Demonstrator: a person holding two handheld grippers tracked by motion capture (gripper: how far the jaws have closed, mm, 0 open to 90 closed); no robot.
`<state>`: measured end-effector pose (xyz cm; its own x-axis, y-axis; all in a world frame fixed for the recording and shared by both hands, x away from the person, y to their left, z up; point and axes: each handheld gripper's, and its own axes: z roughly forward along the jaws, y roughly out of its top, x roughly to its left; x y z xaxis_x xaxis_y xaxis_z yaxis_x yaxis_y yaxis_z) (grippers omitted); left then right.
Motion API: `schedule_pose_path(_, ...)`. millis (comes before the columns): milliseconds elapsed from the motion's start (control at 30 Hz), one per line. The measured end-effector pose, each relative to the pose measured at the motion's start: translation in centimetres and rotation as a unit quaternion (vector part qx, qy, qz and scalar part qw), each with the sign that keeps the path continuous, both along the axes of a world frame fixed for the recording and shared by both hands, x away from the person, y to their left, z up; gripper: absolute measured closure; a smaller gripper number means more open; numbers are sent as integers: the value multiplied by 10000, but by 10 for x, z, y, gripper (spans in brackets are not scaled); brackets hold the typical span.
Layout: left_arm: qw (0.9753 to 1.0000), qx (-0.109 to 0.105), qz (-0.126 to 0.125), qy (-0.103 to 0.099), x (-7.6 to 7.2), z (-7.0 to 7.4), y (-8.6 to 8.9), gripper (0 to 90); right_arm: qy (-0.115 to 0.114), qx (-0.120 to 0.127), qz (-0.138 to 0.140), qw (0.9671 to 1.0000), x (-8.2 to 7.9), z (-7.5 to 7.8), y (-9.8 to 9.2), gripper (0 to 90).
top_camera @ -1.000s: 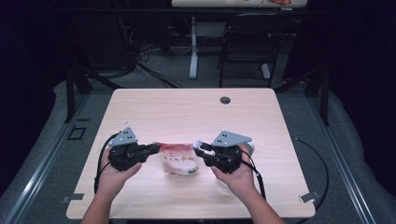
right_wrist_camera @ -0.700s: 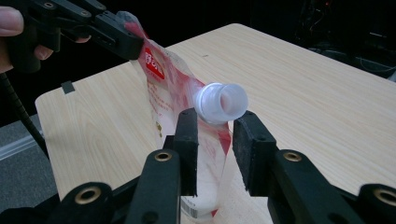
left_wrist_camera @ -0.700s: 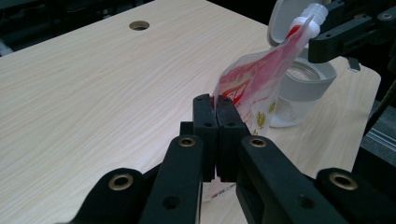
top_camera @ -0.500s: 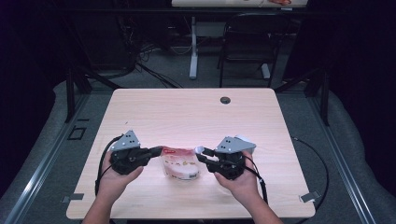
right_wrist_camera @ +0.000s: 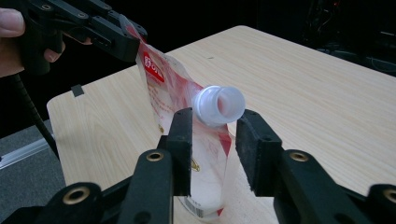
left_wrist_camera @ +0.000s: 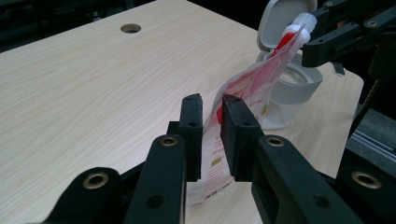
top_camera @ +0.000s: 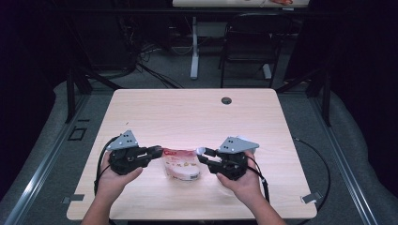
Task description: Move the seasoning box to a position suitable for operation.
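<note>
Left gripper (left_wrist_camera: 211,135) clamped the refill pouch (left_wrist_camera: 243,93) at centre frame; right gripper (right_wrist_camera: 215,140) held its spout (right_wrist_camera: 219,105). Pouring into the jar (left_wrist_camera: 292,86) apparently remained.

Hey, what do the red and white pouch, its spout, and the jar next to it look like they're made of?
The pouch looks like thin flexible plastic film, glossy: it creases and lets light through. Its spout seems to be rigid white plastic, matte and moulded. The jar has a clear body, glass or hard plastic, hard to say, with a grey-white plastic-looking collar and flip lid.
</note>
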<state>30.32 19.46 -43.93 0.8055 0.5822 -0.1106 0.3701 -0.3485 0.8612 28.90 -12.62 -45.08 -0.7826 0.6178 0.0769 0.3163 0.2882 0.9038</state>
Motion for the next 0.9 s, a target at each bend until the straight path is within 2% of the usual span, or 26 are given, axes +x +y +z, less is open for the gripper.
schedule_pose_path(433,9999,81,34,62,3,-2,5,725,-26,26,-62,10000,-4,5,-13,635)
schedule_pose_path(733,9999,58,30,95,6,-4,8,697,-232,-85,-26,9997,-3,15,-17,598)
schedule_pose_path(900,9998,106,77,165,7,-6,11,689,-264,-158,-10,9995,-5,17,-15,556)
